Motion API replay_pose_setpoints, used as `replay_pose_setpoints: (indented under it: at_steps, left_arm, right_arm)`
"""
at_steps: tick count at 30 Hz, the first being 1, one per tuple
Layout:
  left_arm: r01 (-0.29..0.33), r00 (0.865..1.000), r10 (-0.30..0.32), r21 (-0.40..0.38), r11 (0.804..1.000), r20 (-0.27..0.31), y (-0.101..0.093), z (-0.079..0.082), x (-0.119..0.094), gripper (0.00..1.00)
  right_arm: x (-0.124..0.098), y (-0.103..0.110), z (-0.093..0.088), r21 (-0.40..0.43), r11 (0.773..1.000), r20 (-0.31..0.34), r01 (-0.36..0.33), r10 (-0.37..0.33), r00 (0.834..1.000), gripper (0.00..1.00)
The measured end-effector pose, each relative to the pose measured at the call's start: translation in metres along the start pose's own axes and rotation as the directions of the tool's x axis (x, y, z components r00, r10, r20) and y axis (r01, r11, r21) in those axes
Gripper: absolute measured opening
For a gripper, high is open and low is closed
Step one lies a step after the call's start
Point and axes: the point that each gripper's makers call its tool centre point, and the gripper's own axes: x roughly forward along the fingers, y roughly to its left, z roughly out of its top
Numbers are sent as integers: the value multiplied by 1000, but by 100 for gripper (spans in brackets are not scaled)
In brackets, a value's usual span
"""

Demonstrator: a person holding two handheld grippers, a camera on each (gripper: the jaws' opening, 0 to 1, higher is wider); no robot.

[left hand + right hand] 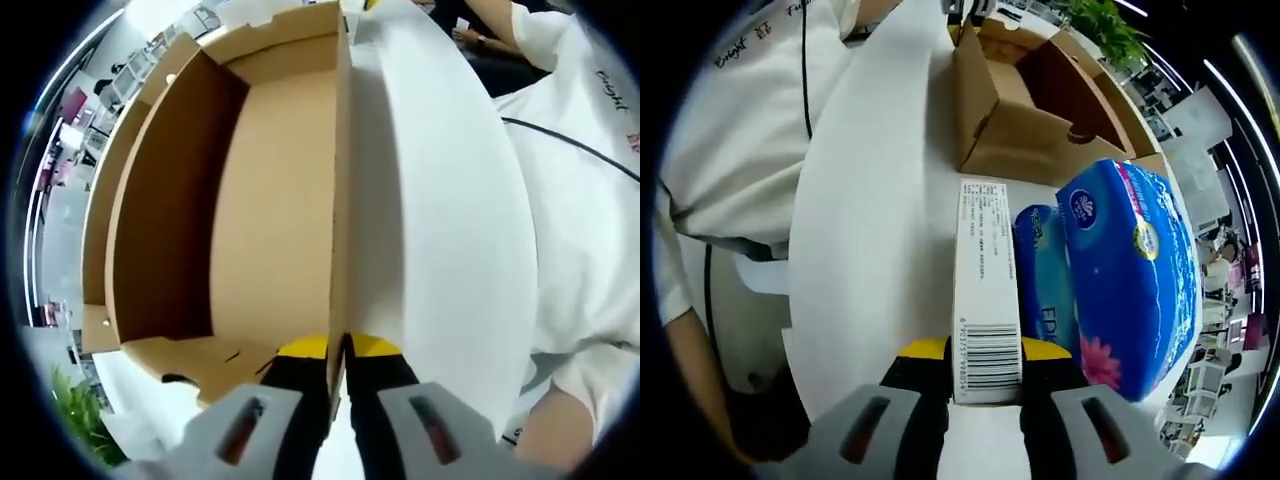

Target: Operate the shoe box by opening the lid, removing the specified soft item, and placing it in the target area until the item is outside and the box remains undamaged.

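In the left gripper view, our left gripper point(338, 365) has its jaws closed on the thin side wall of the cardboard shoe box point(270, 200), whose bare brown interior opens to the left of the jaws. White worktop point(440, 220) lies to their right, and a person's white shirt point(585, 190) beyond. In the right gripper view, our right gripper point(985, 375) clamps a white barcoded pack point(985, 280) between its jaws. Just right of it lies a blue tissue pack point(1135, 270), outside the box.
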Motion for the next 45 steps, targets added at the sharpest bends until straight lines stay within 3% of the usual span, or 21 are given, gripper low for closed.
replay_pose_setpoints:
  at_steps: [4, 5, 7, 23, 28, 35, 39, 40, 41, 42, 43, 45]
  left_arm:
    - [-1, 1000, 1, 3, 1000, 3, 0, 0, 0, 4]
    - [0, 1000, 0, 0, 1000, 1, 0, 0, 0, 4]
    - [-1, 1000, 1, 4, 1000, 5, 0, 0, 0, 4]
    - [-9, 1000, 9, 16, 1000, 11, 0, 0, 0, 5]
    - [0, 1000, 0, 10, 1000, 3, -1, -1, 0, 4]
    - [-6, 1000, 6, 8, 1000, 7, -2, -1, 0, 5]
    - [-12, 1000, 12, 12, 1000, 10, -1, -1, 0, 5]
    - [-13, 1000, 12, 13, 1000, 10, -1, -1, 0, 5]
    - [-13, 1000, 13, 13, 1000, 11, -1, -1, 0, 5]
    - [-13, 1000, 13, 15, 1000, 12, -1, -1, 0, 5]
    - [-13, 1000, 13, 16, 1000, 12, -1, -1, 0, 5]
    - [-15, 1000, 15, 16, 1000, 13, -1, -1, 0, 5]
  right_arm:
    - [-2, 0, 1, -2, 1000, -5, 0, 0, 1000, 24]
    - [-6, -8, 6, -16, 998, 20, 65, -64, 998, 25]
    - [-6, -9, 8, -12, 997, 33, 72, -71, 997, 24]
    - [-11, -8, 0, 42, 998, 82, 54, -57, 995, 25]
    - [-2, -9, -9, 70, 997, 69, 21, -26, 997, 28]
    - [-1, -16, -12, 84, 996, 67, 43, -48, 997, 24]
    - [-2, -14, -12, 53, 997, 61, 58, -62, 996, 23]
    - [-2, -13, -11, 9, 998, 69, 65, -65, 996, 22]
    - [-3, -12, -7, -54, 997, 94, 62, -57, 994, 21]
    - [-6, -8, 2, -97, 994, 168, 46, -29, 985, 21]
    - [-7, -5, 3, -99, 995, 197, 34, -13, 980, 20]
    - [-6, -10, -6, -86, 996, 178, 35, -19, 984, 20]
